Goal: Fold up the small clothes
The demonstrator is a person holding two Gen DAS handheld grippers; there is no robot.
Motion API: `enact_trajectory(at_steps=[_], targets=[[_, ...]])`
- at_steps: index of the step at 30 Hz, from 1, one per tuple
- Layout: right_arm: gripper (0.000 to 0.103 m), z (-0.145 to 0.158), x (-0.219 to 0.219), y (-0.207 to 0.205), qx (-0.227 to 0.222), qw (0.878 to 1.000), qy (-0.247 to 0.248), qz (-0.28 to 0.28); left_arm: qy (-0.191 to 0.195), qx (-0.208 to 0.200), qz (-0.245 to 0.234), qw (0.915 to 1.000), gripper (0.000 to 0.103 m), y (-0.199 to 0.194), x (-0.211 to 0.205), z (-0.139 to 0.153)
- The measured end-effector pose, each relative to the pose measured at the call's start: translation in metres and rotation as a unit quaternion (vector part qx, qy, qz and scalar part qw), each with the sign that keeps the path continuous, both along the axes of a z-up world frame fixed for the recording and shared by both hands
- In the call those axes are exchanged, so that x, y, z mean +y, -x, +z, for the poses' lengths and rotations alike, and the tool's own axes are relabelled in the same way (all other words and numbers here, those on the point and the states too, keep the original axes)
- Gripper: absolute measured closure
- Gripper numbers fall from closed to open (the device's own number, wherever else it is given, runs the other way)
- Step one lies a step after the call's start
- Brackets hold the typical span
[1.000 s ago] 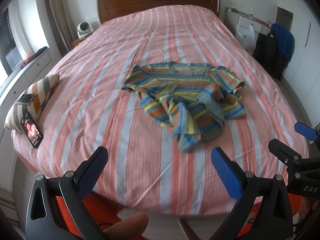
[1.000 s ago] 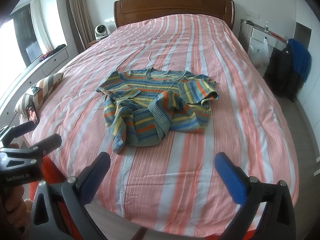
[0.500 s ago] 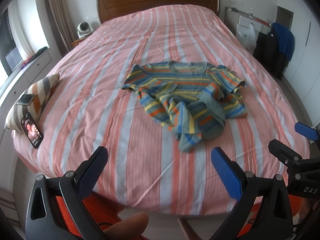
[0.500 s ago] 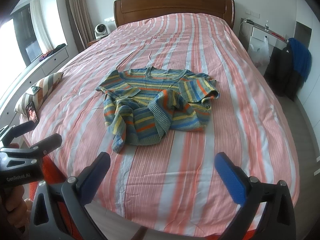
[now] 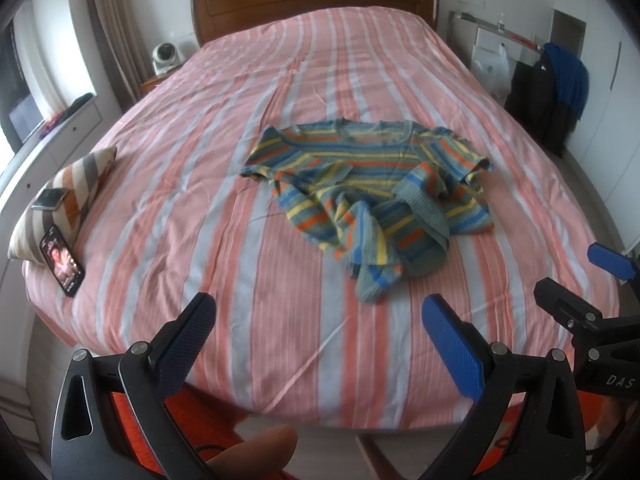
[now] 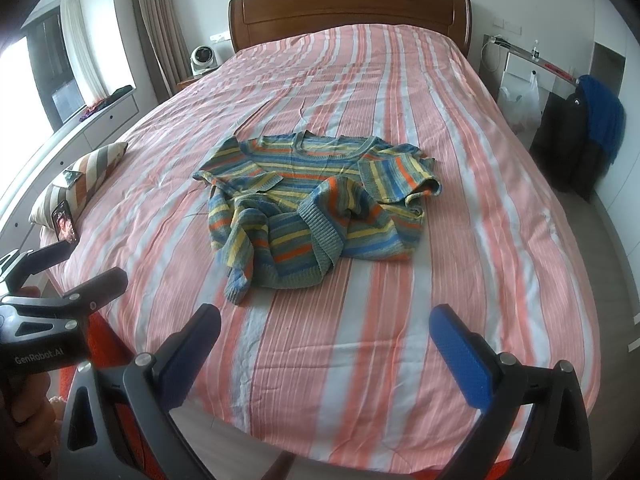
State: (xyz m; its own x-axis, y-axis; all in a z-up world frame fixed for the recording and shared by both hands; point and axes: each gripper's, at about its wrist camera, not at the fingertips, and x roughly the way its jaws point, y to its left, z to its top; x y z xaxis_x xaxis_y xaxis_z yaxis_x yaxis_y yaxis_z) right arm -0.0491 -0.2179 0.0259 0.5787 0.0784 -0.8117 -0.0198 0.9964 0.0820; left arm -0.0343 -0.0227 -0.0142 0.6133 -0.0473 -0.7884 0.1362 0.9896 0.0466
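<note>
A small knit sweater (image 5: 372, 196) with blue, yellow, orange and grey-green stripes lies crumpled in the middle of the bed (image 5: 240, 240), neck toward the headboard, its lower part bunched up. It also shows in the right wrist view (image 6: 316, 208). My left gripper (image 5: 318, 330) is open and empty, held off the foot of the bed, well short of the sweater. My right gripper (image 6: 326, 338) is open and empty too, beside the left one, also at the bed's foot.
A striped cushion (image 5: 68, 196) with a phone (image 5: 62, 260) leaning on it and another device on top lies at the bed's left edge. A wooden headboard (image 5: 312, 0) stands at the far end. Dark and blue clothes (image 5: 560, 92) hang at the right wall.
Both grippers stay open and have drifted very slightly toward the bed. The sweater has not moved.
</note>
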Motion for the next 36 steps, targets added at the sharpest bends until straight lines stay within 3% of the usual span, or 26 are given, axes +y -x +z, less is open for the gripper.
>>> enact_trajectory(at_steps=[36], targets=[[0.0, -0.0073, -0.0003, -0.0009, 0.002, 1.0, -0.004, 0.003, -0.001, 0.004, 0.0, 1.0, 0.0, -0.0005, -0.0004, -0.0029]])
